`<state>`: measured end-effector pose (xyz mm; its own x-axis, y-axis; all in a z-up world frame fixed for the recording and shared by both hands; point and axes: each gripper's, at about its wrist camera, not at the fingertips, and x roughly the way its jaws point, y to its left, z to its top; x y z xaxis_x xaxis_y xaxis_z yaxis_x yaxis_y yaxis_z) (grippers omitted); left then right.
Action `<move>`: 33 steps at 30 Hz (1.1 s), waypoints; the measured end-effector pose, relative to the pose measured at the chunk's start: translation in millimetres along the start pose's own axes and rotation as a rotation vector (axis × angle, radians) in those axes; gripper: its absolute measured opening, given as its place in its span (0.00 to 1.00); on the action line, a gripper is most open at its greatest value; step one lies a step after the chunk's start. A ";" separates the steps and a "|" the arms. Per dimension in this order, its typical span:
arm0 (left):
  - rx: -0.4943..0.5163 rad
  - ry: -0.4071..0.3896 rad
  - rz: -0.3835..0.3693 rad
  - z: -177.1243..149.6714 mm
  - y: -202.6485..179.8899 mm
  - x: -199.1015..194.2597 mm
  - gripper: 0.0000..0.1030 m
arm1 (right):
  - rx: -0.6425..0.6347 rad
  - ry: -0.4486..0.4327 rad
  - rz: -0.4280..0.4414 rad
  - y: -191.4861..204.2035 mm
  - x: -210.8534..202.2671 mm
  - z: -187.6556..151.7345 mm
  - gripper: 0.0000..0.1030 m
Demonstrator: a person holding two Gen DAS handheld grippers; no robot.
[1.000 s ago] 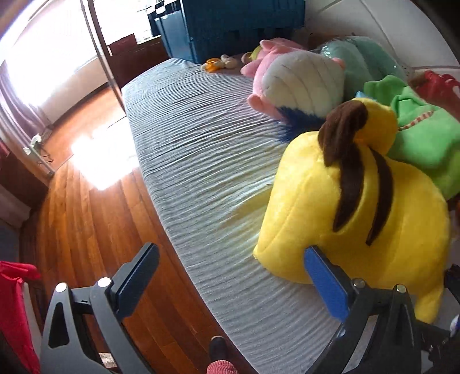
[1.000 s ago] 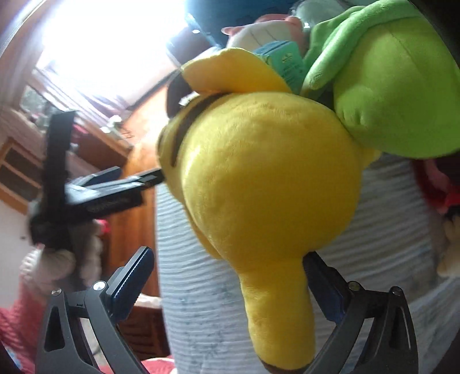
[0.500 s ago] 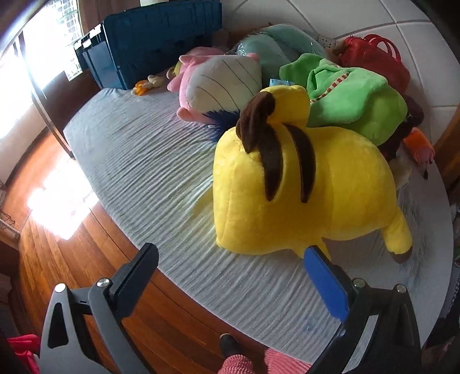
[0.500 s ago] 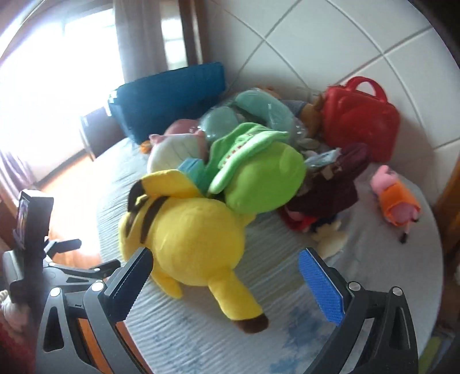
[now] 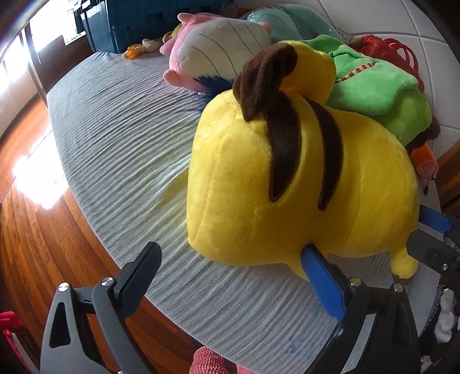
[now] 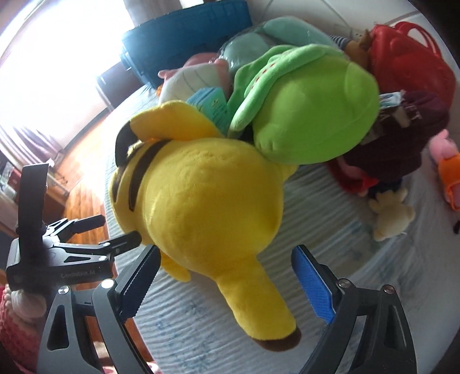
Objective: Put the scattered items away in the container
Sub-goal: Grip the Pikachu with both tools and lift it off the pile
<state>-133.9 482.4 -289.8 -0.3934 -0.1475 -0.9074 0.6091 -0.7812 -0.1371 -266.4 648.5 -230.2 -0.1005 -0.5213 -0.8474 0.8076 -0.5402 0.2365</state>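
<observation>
Plainly, the large yellow plush toy with brown ears and back stripes (image 5: 287, 184) is the thing in hand. It lies on the grey ribbed bedspread (image 5: 115, 138), near the bed's edge over the wooden floor. Just behind it, and leaning on it, is a bright green plush (image 6: 310, 115); beyond that, a pink-and-cream plush (image 5: 218, 57) and a pale teal plush (image 6: 273, 37). The dark blue plastic crate (image 5: 129, 23), judged to be the container, stands at the far end of the bed, well apart from the yellow plush.

The left gripper (image 5: 230, 273) is seen with jaws wide; its blue pad is touching or just beside the yellow plush's lower flank, the other finger is clear over the bedspread. Nothing is held.

The right gripper (image 6: 227, 276) is at the yellow plush's tail end. Its jaws are closing, with the rump and the brown-tipped tail (image 6: 258, 310) between them; no pad is pressing yet.

Handling, as judged: light, soft and bulky, not fragile, with fur that is hardly slippery. The body is too broad for one pair of jaws. Hold is best taken at narrow parts: tail root at one end, ear or head seam at the other. A pinch on loose fur alone may slip. The green plush may tumble when the support is lifted away.
</observation>
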 end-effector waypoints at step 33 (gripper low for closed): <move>-0.074 -0.004 -0.327 34.0 20.5 19.3 1.00 | 0.262 0.069 0.263 -40.6 45.3 18.2 1.00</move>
<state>-152.4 442.9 -296.6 -0.5788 0.1009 -0.8092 0.4983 -0.7417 -0.4489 -314.4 634.8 -269.6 0.1375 -0.6239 -0.7693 0.6235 -0.5490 0.5567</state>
